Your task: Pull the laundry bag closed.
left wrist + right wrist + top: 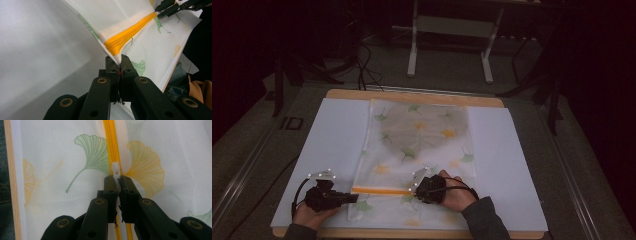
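A white mesh bag printed with green and yellow ginkgo leaves lies flat on the white mat, with an orange zipper running across its near end. My left gripper is shut on the bag's left edge where the orange zipper ends, lifting the cloth slightly. My right gripper is shut on the white zipper pull of the orange zipper. In the left gripper view the right gripper sits at the zipper's far end.
The white mat covers a wooden board whose edge shows at the back and front. A white metal stand rises on the dark floor behind. Cables trail on the floor at the left.
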A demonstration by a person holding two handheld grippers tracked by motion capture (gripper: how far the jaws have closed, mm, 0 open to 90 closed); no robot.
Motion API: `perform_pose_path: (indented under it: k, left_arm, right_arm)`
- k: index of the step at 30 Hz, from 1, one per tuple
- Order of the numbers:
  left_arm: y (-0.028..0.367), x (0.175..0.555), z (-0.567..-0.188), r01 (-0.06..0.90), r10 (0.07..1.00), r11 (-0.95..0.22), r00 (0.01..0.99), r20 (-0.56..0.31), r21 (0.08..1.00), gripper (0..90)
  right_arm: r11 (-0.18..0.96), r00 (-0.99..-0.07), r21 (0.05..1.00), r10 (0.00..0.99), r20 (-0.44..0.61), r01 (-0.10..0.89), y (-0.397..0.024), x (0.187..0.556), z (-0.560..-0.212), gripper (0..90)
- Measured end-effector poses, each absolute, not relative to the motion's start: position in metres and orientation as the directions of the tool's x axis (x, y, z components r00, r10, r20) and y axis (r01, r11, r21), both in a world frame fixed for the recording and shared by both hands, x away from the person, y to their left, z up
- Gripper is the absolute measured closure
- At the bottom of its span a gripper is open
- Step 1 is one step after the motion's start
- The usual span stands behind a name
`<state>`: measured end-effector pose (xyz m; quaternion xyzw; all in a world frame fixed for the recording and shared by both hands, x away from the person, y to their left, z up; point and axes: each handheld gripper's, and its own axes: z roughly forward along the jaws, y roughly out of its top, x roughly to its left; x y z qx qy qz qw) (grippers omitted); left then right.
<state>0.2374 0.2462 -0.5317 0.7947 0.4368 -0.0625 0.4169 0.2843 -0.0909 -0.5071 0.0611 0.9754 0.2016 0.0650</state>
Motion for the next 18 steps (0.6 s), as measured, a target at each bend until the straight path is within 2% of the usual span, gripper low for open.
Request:
perform_pose_path:
  k: [18]
  left_arm:
    - [0.247, 0.238, -0.532, 0.746, 0.643, -0.272, 0.611, -0.462, 0.608, 88.2]
  right_arm:
    - [0.916, -0.981, 0.384, 0.163, -0.101, 0.112, -0.107, 0.285, -0.507, 84.7]
